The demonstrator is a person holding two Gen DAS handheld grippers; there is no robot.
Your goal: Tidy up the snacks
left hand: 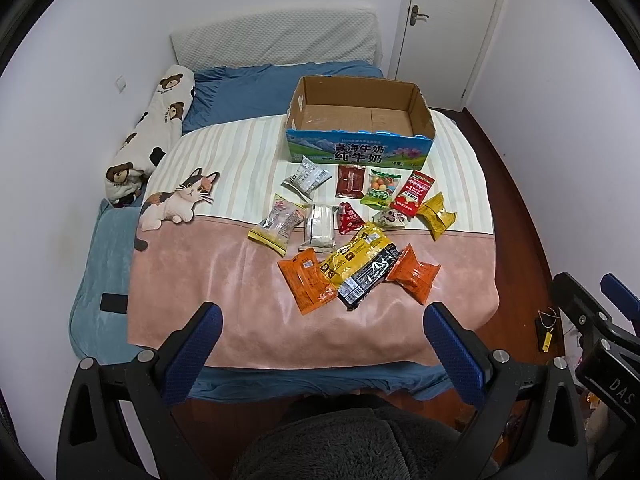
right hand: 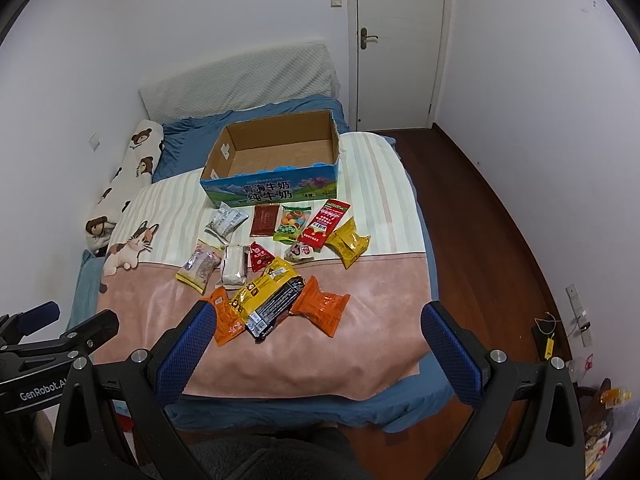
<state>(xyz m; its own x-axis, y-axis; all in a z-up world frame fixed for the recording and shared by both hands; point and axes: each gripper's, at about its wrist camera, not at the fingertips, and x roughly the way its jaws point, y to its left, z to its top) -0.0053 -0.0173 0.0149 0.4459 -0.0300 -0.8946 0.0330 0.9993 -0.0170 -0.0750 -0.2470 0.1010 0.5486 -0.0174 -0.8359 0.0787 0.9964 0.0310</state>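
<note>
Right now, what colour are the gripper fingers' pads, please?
Blue pads, textured, on black fingers; clearest in the left wrist view.

An open box [left hand: 360, 148] is set on the blanket [left hand: 224, 280] on the bed [left hand: 240, 92]; snack packets [left hand: 352, 256] are scattered before it, a long pillow [left hand: 152, 128] left.

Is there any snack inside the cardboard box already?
No, the cardboard box shows only its bare brown bottom, and every snack packet, like the yellow packet, lies on the blanket in front of it.

Blue printed box [left hand: 360, 151] with brown inside, pink and cream striped blanket [left hand: 224, 280], blue sheet [left hand: 240, 92], orange packets [left hand: 310, 280]
</note>
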